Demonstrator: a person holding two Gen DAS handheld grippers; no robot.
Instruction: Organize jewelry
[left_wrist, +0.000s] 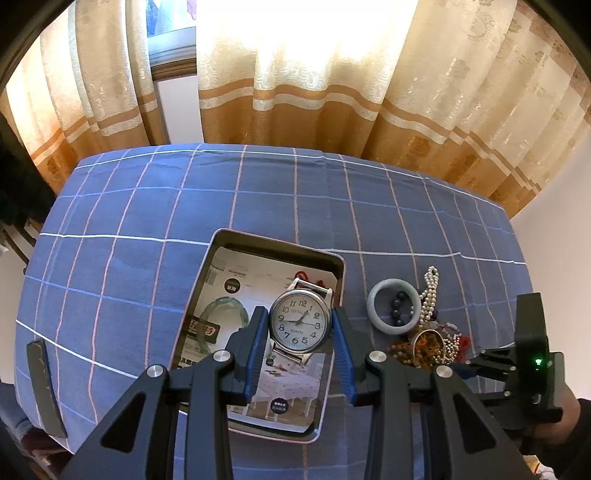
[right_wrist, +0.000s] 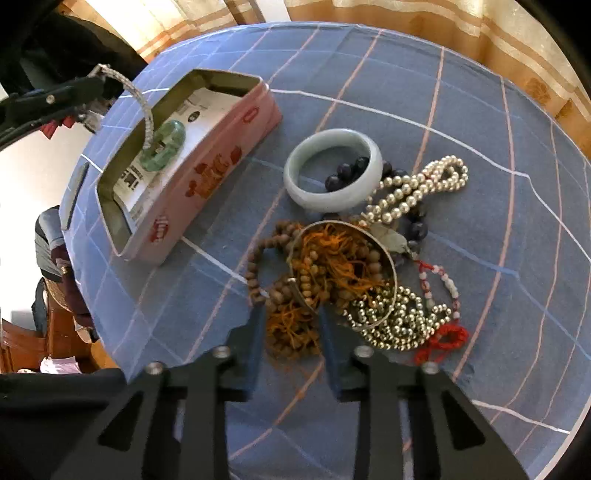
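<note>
Left claw of mine is clamped on the watch above the tin; right claw straddles the wooden beads beside that tin, jaws apart.

Left wrist view sits high, looking forward and down across the checked surface toward the curtains, tin close below. Right wrist view hovers low over the jewelry pile, facing left-forward. Both share the tin and pale bangle.
</note>
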